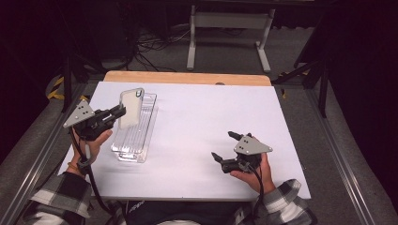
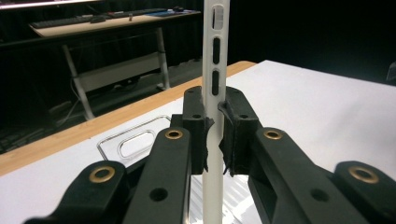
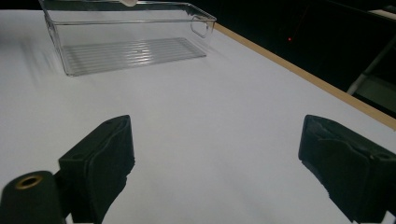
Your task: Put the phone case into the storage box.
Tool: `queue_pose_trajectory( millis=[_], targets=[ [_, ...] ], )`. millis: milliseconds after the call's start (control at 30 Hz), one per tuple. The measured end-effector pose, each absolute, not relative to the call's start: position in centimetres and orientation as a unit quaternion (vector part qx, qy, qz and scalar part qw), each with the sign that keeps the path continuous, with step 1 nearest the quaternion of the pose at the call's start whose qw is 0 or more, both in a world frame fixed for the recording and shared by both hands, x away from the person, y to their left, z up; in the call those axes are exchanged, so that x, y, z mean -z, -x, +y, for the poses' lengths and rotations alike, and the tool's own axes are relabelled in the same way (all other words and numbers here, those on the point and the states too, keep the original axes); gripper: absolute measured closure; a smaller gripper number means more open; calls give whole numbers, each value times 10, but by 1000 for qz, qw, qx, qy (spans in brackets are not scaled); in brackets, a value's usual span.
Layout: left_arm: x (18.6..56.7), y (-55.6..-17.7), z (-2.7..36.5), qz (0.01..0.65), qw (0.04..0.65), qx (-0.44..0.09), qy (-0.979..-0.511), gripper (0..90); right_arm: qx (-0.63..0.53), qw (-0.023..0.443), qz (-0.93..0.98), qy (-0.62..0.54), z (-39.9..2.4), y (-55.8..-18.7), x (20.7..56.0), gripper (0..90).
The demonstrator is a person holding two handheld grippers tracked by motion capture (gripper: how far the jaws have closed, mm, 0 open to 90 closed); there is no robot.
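A white phone case (image 1: 131,108) hangs upright over the far end of a clear plastic tray (image 1: 135,143) on the left of the white table. My left gripper (image 1: 121,112) is shut on the case's lower edge. In the left gripper view the case (image 2: 215,56) stands edge-on between the two pads, its side cutouts showing, with the tray's handle end (image 2: 135,140) below. My right gripper (image 1: 222,145) hovers open near the table's front right, nothing between its jaws. The right gripper view shows that gripper (image 3: 215,158) facing bare white table, with the tray (image 3: 201,21) farther off.
The white table top (image 1: 202,112) has a wooden strip (image 1: 187,78) along its far edge. Behind it stand a white desk frame (image 1: 230,21) and loose cables on grey floor. Metal rails run along both sides of the table.
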State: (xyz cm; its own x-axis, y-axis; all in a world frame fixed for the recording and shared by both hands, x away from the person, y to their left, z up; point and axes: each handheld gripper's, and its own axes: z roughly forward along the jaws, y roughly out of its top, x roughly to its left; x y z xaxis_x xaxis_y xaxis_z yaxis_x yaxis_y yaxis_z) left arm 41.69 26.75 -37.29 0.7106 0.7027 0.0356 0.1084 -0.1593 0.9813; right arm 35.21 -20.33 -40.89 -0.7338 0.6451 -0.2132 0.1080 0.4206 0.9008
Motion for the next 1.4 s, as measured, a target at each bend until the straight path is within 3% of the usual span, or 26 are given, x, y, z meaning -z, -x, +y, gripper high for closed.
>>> queue_pose_trajectory(
  millis=[1400],
  targets=[
    [388,-522,258,277,535,-200,-772,815,-463,273,809,-239,-196,-356,418,107]
  ],
)
